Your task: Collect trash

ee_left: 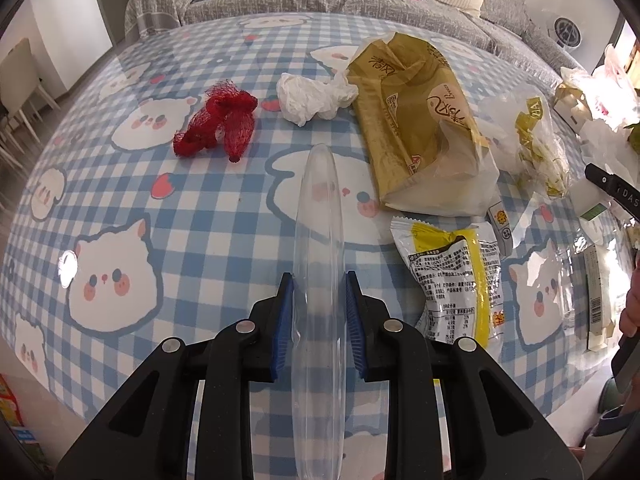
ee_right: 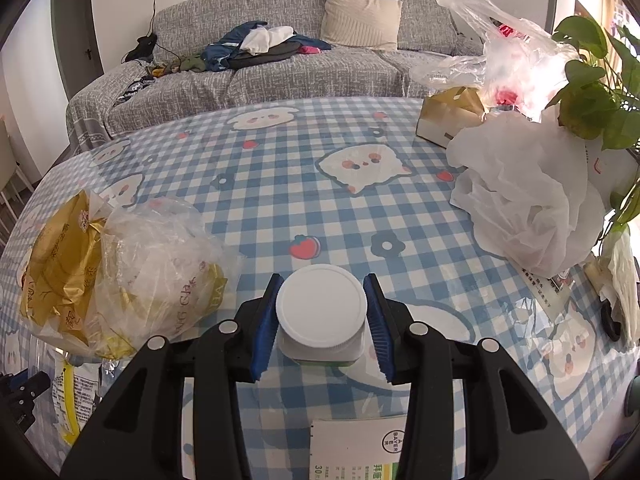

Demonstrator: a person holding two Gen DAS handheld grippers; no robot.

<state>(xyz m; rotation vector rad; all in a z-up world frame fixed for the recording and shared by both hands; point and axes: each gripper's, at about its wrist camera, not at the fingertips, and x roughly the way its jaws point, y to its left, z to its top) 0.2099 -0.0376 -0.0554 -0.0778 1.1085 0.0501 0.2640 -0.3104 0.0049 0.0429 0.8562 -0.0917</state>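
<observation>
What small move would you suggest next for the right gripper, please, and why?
Probably lift it straight up: the right gripper has its jaws closed on the white-capped bottle, which appears to stand upright on the table, ready to carry off.

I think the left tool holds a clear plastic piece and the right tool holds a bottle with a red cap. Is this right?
Not quite: the cap is white, not red, as the right wrist view shows. The right tool holds the white-capped bottle; the left tool does hold the clear plastic piece.
</observation>
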